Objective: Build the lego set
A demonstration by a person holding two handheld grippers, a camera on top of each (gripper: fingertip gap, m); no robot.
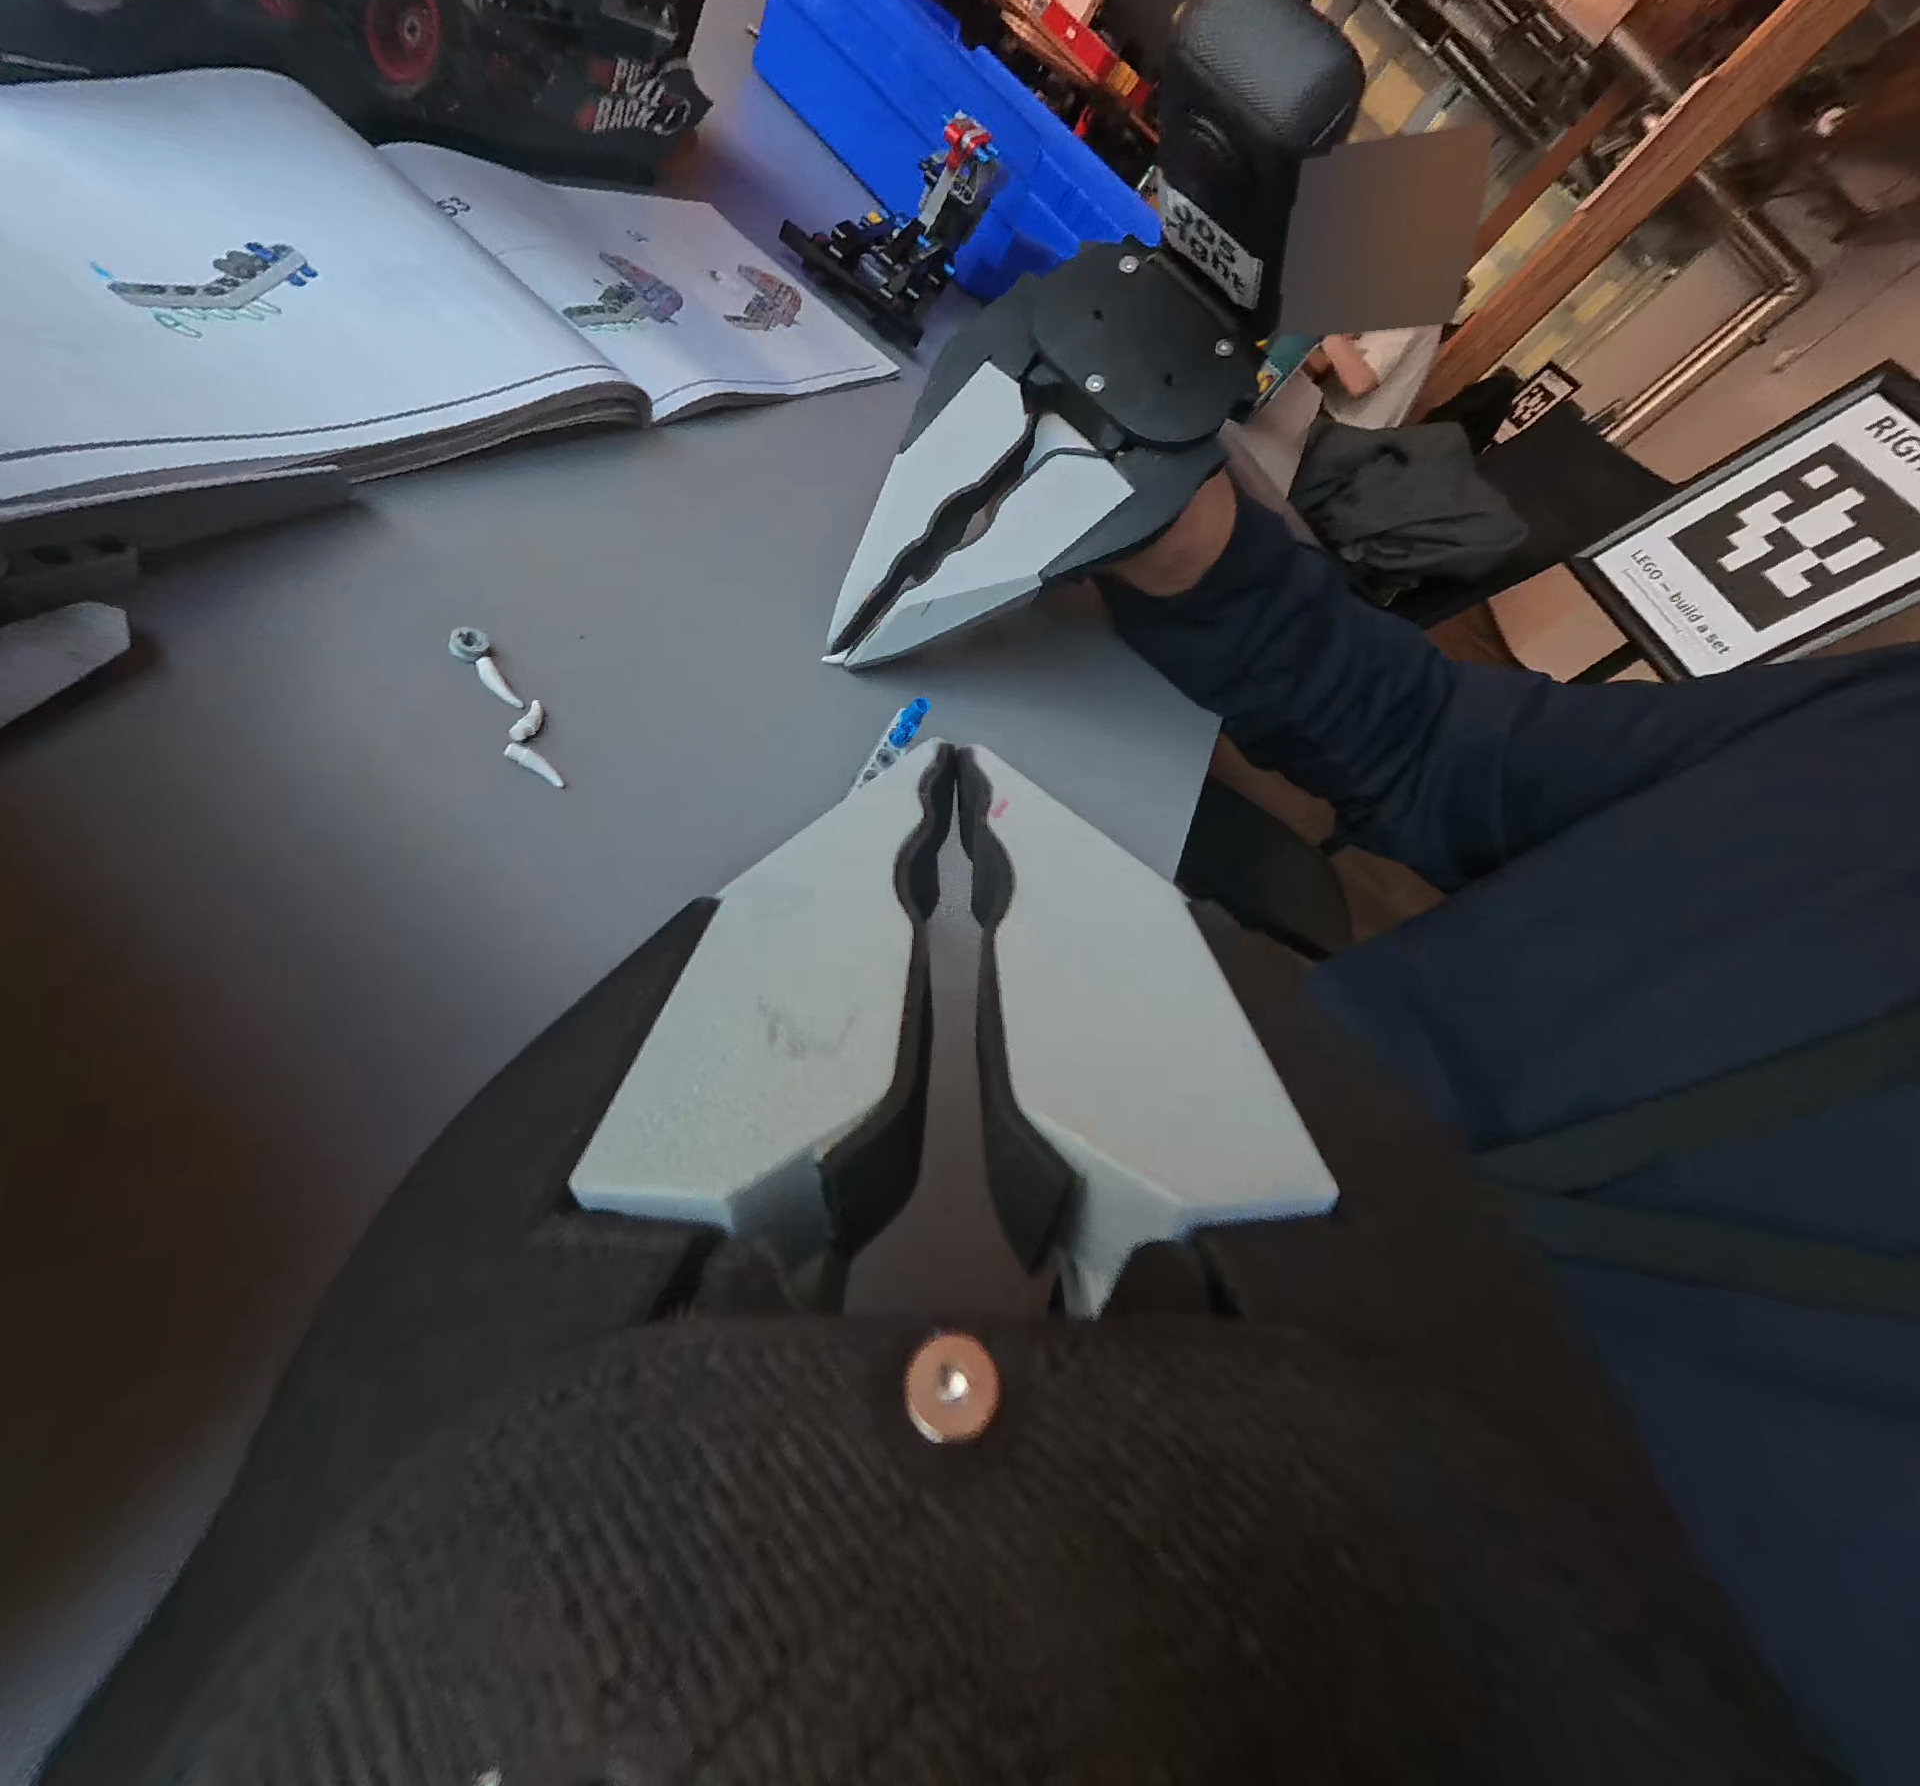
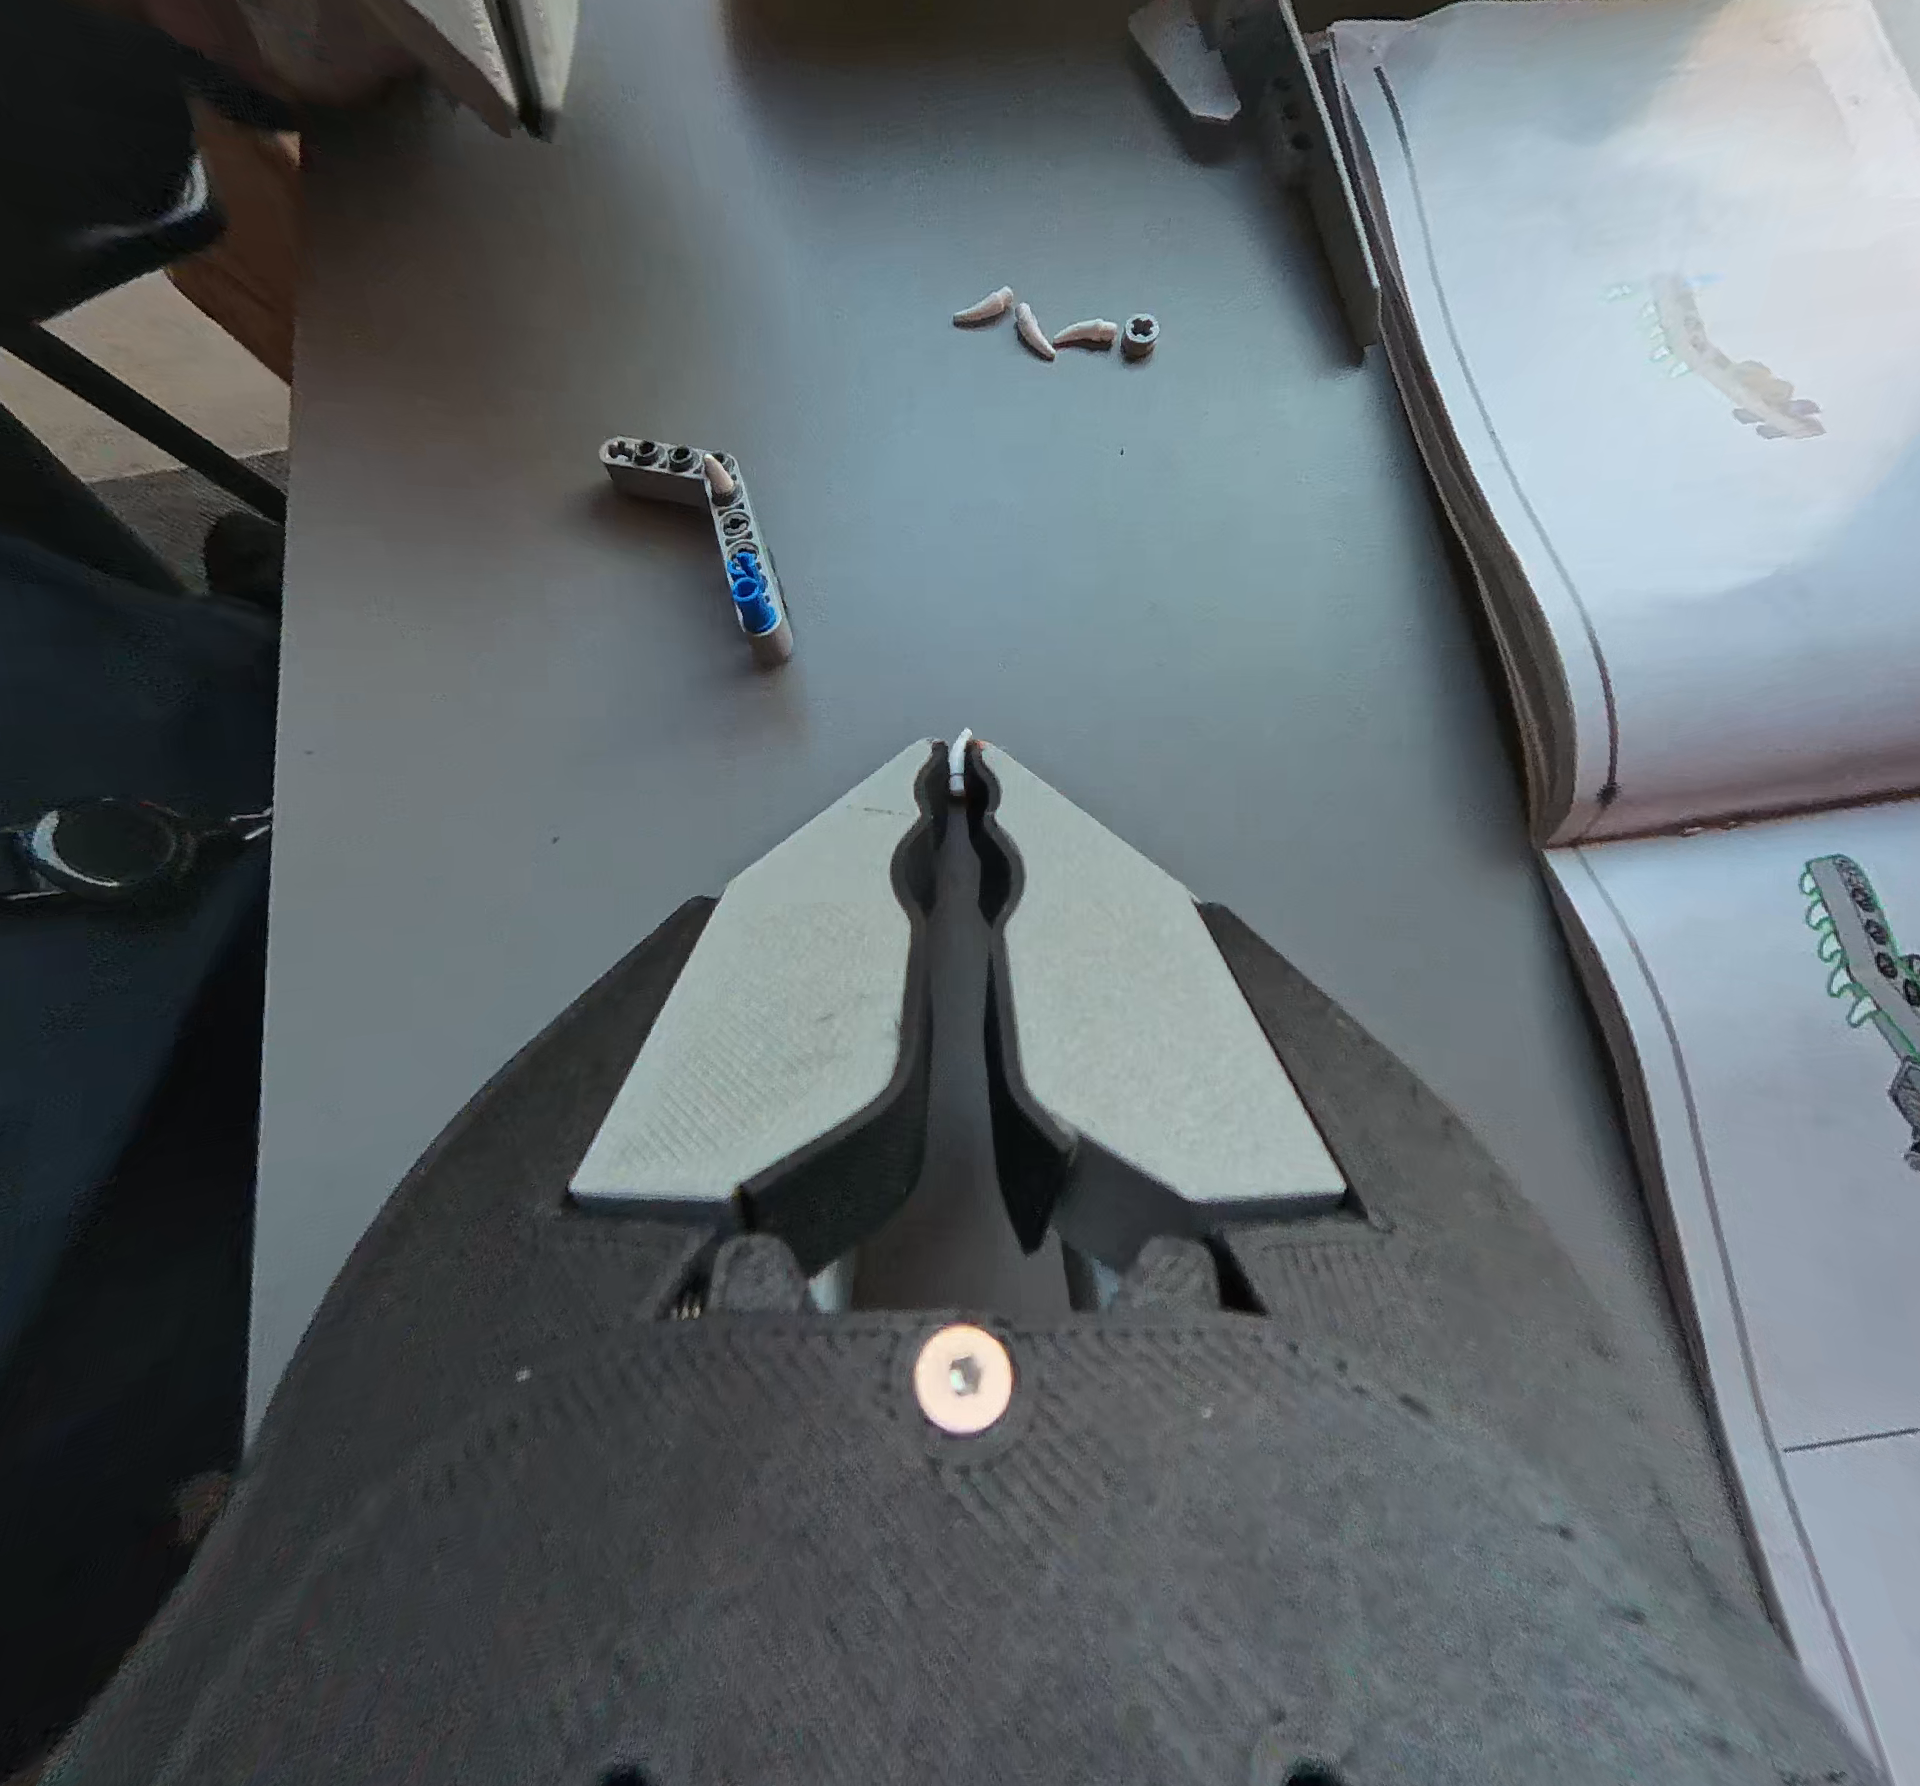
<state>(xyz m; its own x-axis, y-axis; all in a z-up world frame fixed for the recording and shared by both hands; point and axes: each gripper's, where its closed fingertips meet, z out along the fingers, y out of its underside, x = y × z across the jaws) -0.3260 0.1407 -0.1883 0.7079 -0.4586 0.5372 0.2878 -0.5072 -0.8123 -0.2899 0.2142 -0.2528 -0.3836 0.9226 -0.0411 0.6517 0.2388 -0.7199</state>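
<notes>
The right tool [image 2: 961, 757] pinched a white tooth piece [image 2: 958, 762] near the bent grey beam [image 2: 698, 523] on the table [image 2: 1039, 541], while the left tool [image 1: 956, 760] was clenched empty.

The left tongs [image 1: 954, 751] hang low over the grey surface [image 1: 644, 593], jaws nearly together with nothing seen between them. Just past their tips peeks a grey beam [image 1: 881, 757] with a blue pin [image 1: 912, 713]. The right tongs [image 1: 844, 658] point down at the surface nearby, pinching a white tooth [image 1: 836, 659]. To the left lie three more teeth [image 1: 525, 723] and a grey bush [image 1: 468, 641], close together. Farther back an open booklet [image 1: 312, 302] lies flat, with a half-built model [image 1: 914, 230] beside a blue bin [image 1: 914, 84].
</notes>
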